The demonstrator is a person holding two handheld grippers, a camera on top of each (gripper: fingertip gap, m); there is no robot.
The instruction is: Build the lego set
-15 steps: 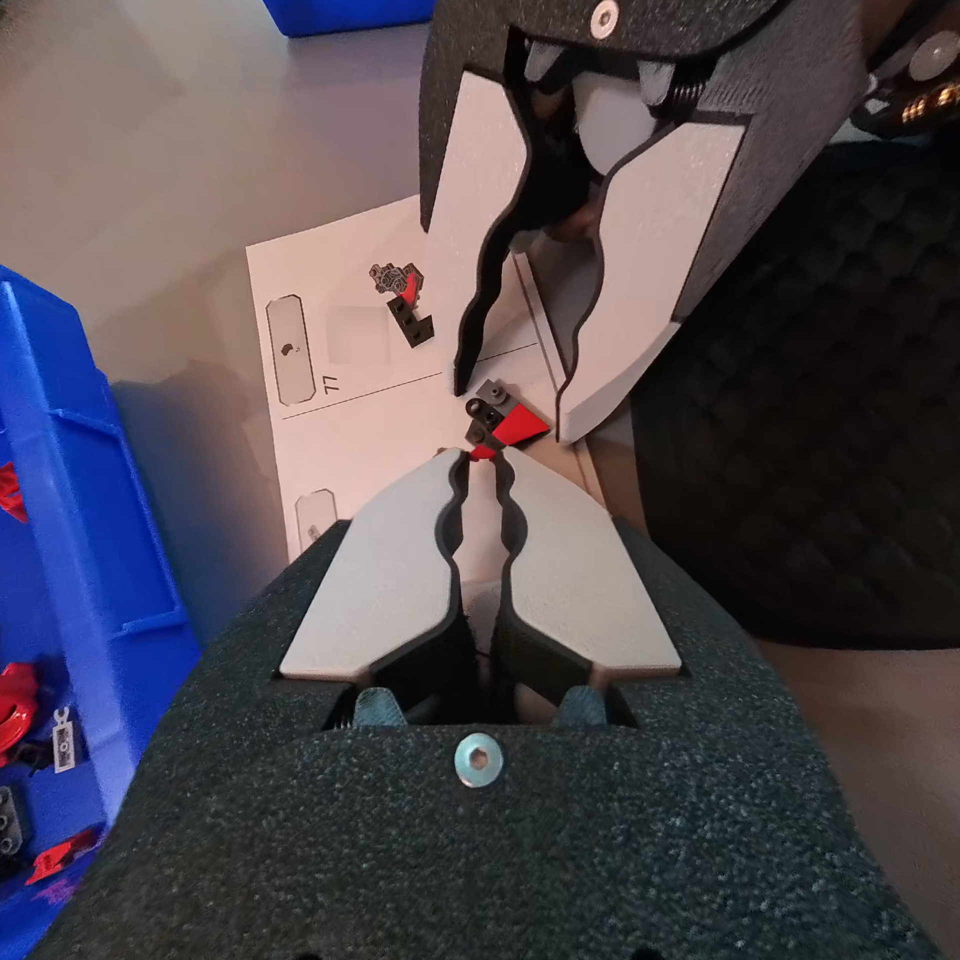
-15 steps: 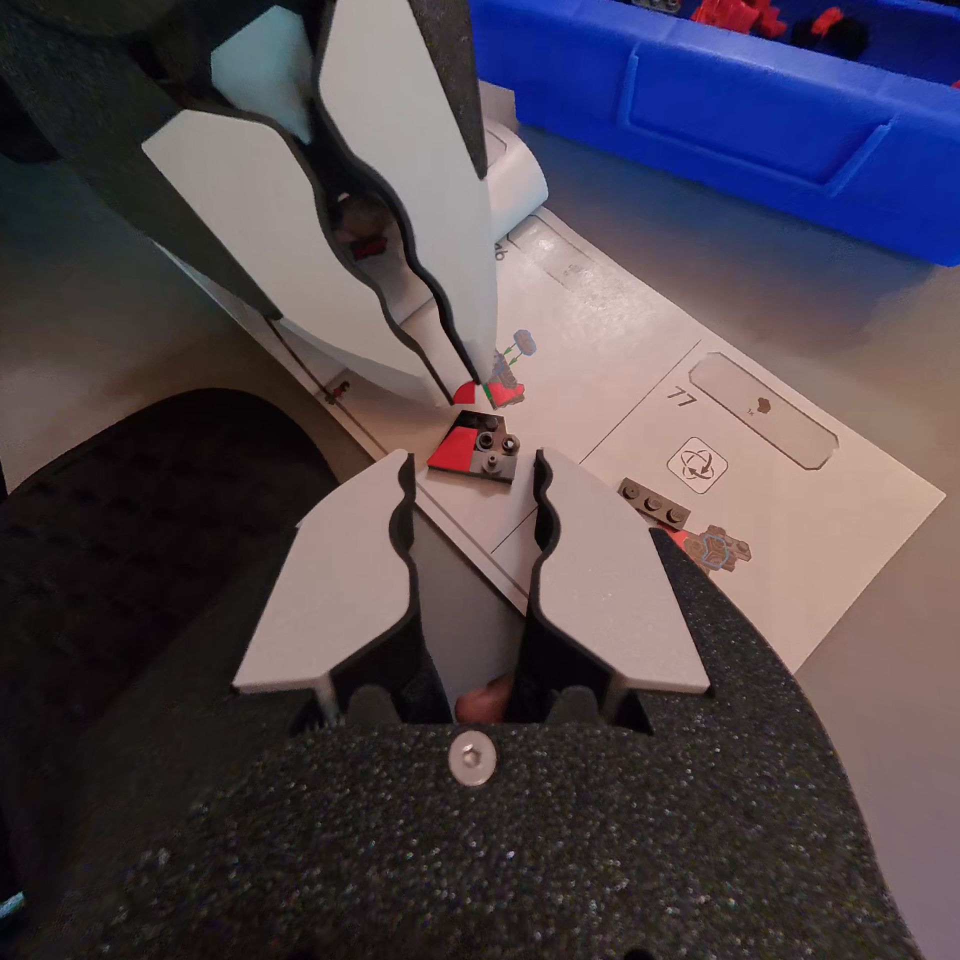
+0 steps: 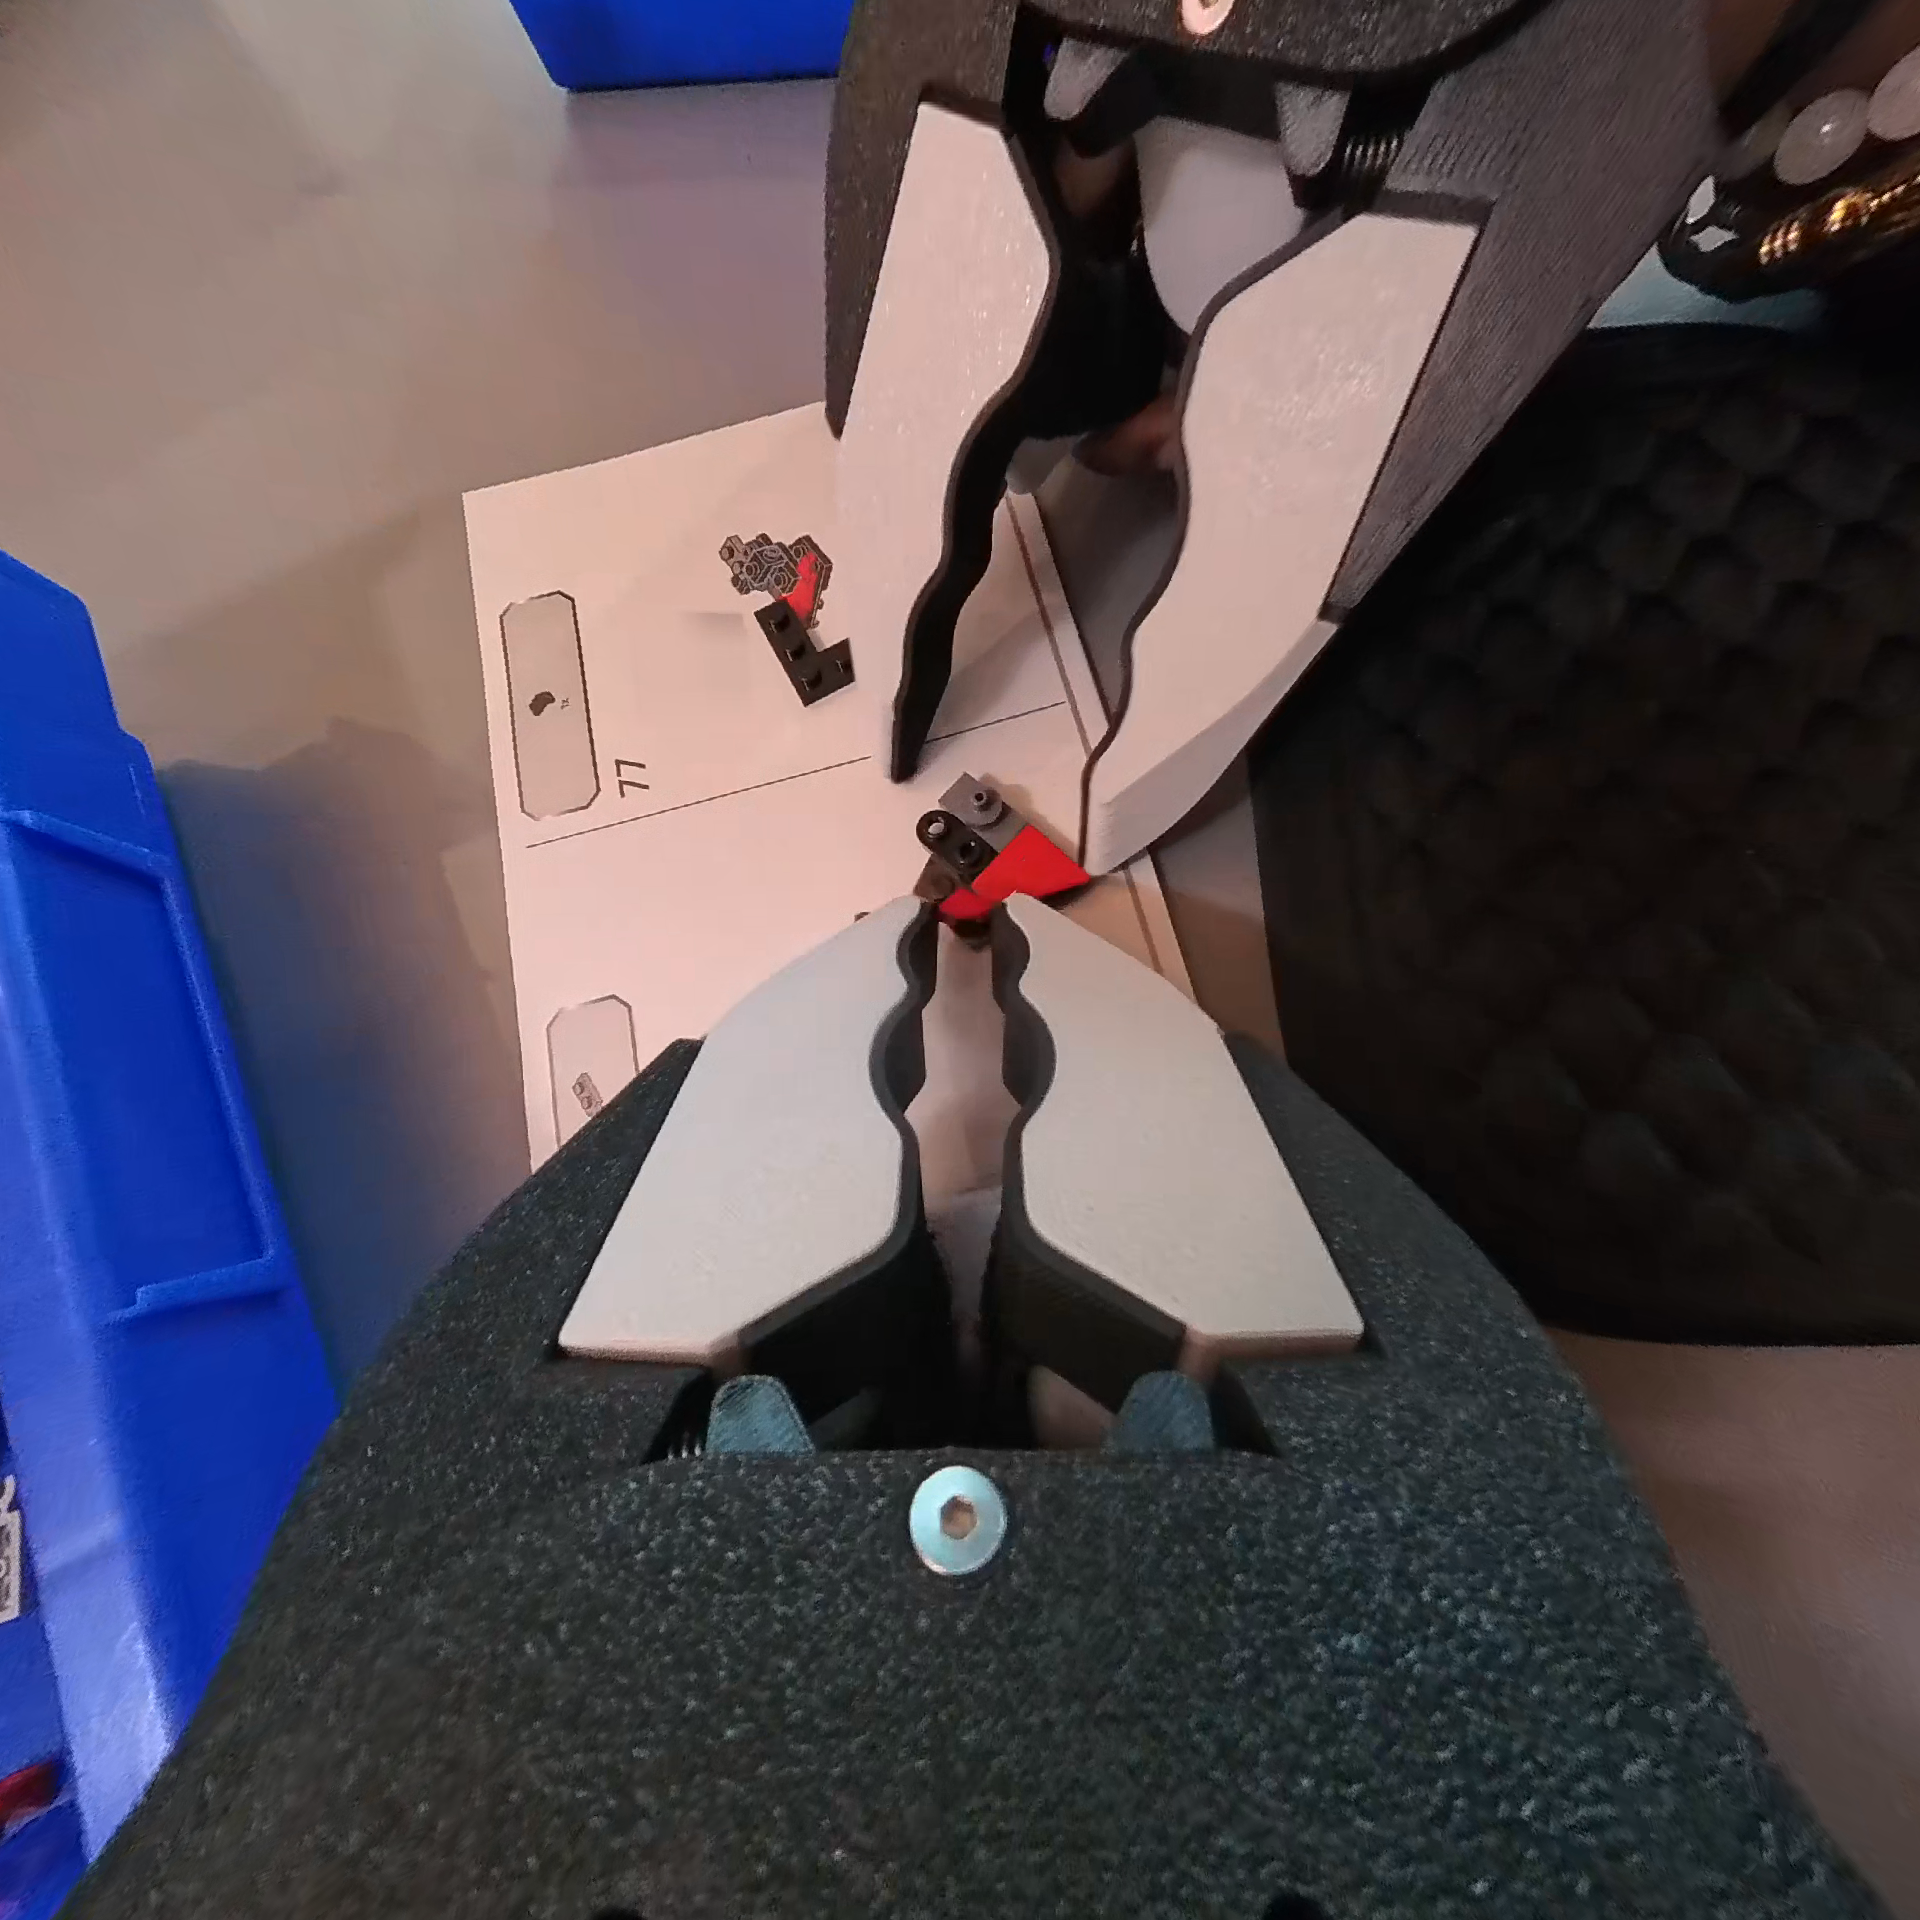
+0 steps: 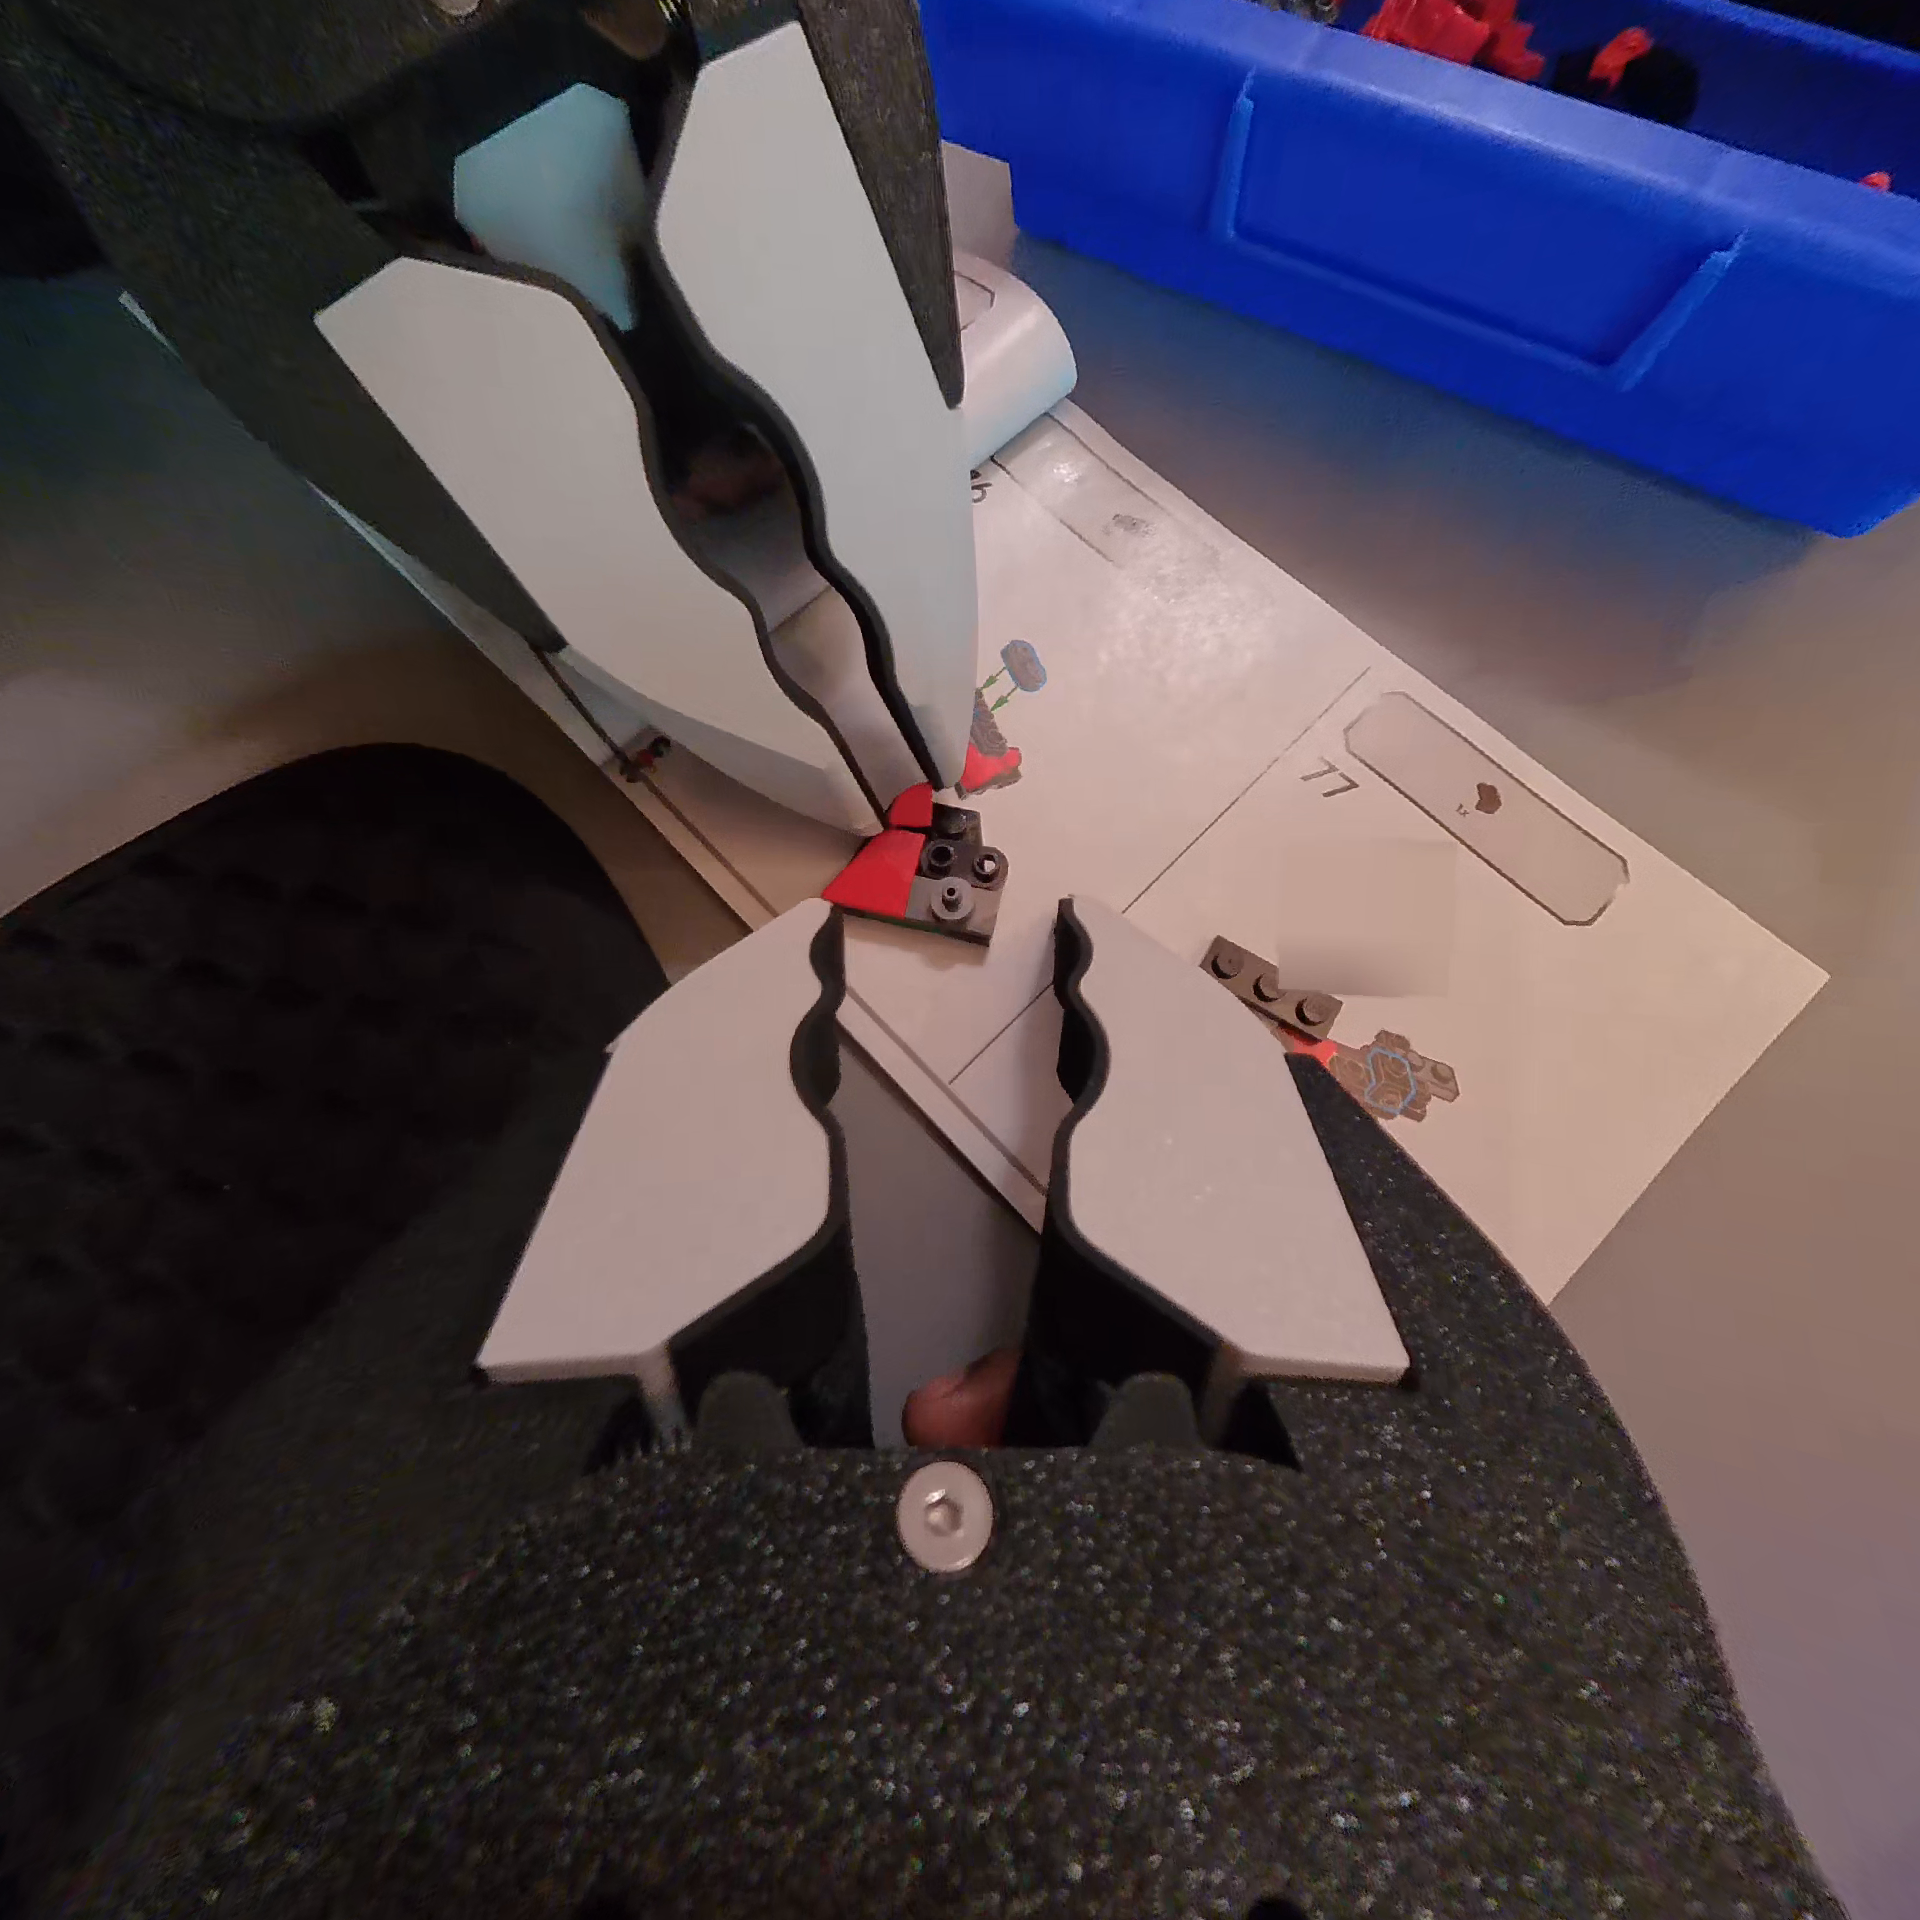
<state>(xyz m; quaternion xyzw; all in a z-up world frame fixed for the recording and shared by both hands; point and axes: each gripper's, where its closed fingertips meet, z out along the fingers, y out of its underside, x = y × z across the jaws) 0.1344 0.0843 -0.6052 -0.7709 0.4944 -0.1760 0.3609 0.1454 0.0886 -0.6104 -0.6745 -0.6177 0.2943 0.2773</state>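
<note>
A small lego assembly of a red wedge, a grey plate and a black studded plate lies on the white instruction sheet. My left gripper is shut on a small red piece and holds it against the assembly's near edge. In the right wrist view the left gripper comes down from above with the red piece touching the assembly. My right gripper is open and empty, its jaws straddling the assembly. Its fingers reach in from above in the left wrist view.
A blue parts bin stands left of the sheet, with red and black pieces inside. Another blue bin is at the back. A black textured mat lies right of the sheet. The tips of both grippers are at nearly the same place.
My left gripper has brought the red piece closer, so it now touches the assembly. My right gripper has edged in; one fingertip is now at the red wedge.
</note>
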